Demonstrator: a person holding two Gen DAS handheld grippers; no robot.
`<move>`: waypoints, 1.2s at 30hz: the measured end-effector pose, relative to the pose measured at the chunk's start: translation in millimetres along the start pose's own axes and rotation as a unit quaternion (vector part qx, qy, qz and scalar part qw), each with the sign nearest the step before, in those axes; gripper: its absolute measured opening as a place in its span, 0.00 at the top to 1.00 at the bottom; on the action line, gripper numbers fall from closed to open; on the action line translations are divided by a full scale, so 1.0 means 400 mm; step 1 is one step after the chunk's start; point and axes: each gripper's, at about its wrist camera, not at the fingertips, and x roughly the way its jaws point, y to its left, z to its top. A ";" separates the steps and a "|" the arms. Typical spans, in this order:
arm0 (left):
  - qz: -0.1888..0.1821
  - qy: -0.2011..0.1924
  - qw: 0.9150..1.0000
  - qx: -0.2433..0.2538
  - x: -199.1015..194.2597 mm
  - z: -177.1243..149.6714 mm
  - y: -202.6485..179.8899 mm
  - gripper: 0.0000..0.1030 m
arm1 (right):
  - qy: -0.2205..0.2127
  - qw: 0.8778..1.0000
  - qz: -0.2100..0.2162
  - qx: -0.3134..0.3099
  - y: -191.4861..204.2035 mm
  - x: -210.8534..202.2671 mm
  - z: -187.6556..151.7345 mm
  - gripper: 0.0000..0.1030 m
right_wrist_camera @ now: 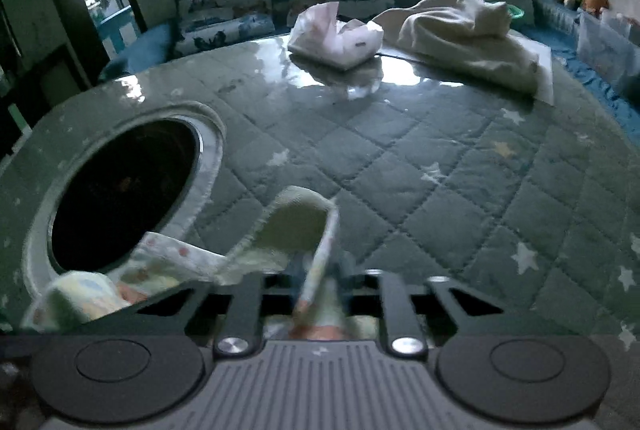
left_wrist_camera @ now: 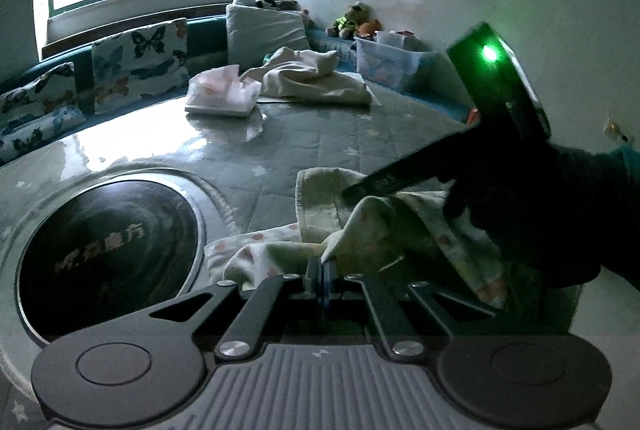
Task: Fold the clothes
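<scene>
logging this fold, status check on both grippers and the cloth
Left gripper shut on printed cloth. Right gripper shut on same cloth. Nothing blocking.

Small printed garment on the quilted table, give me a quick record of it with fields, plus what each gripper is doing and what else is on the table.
garment: small printed garment, crumpled, near the table's front edge beside the round dark opening
left gripper: shut on the garment's edge
right gripper: shut on a raised fold of it; view blurred
far side: tissue pack and a cream cloth, apart from the garment
fold state: not yet folded
</scene>
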 end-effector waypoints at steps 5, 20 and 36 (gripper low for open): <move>0.018 -0.020 0.999 -0.027 -0.045 0.002 0.047 0.99 | -0.047 0.998 -0.028 -0.019 -0.010 -0.087 -0.025 0.97; 0.108 -0.071 0.984 -0.121 -0.241 -0.067 0.237 0.99 | -0.109 0.986 -0.122 -0.025 -0.107 -0.368 -0.130 0.92; 0.181 -0.035 0.955 -0.234 -0.377 -0.258 0.320 0.99 | -0.049 0.999 -0.011 -0.005 0.025 -0.059 -0.018 0.59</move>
